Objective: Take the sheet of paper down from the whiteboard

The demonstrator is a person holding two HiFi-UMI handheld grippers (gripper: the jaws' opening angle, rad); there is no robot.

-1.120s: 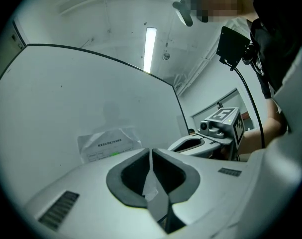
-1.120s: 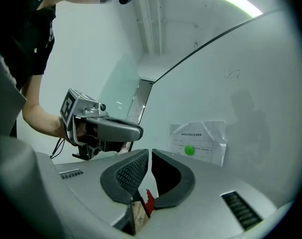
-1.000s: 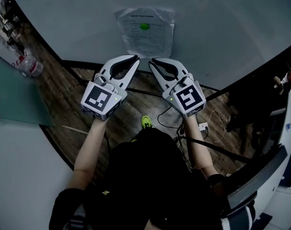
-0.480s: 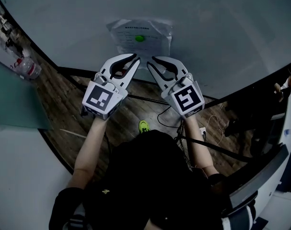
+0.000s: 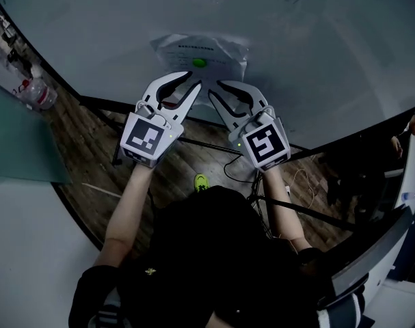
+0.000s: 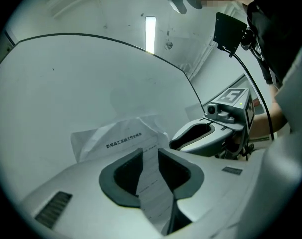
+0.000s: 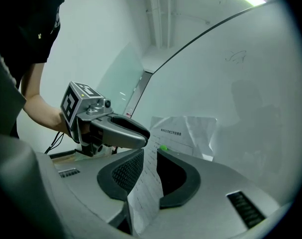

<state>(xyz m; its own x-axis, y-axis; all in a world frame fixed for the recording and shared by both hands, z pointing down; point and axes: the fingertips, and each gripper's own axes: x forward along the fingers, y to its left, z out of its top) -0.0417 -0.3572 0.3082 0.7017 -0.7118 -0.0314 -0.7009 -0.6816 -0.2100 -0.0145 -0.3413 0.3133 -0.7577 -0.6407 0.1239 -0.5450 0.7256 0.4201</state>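
- So far nothing is done: the sheet of paper hangs on the whiteboard, crumpled, with a green magnet on its middle.
- Left claw is open. Its jaws have just been opening and grip nothing. In the left gripper view only a strip of the sheet shows through the gap, with the pads off it.
- Right claw is open too, and its jaws have also just been opening. A strip of the sheet shows between its pads, unpressed.
- Both claws sit side by side, tips aimed at the board: the left one at the sheet's lower left, the right one at its lower right, both below the magnet.
- Can't tell whether any tip touches the paper.
- Left to do, as I judge it: close on the lower edge, slip the sheet from under the magnet, and pull it off the board.
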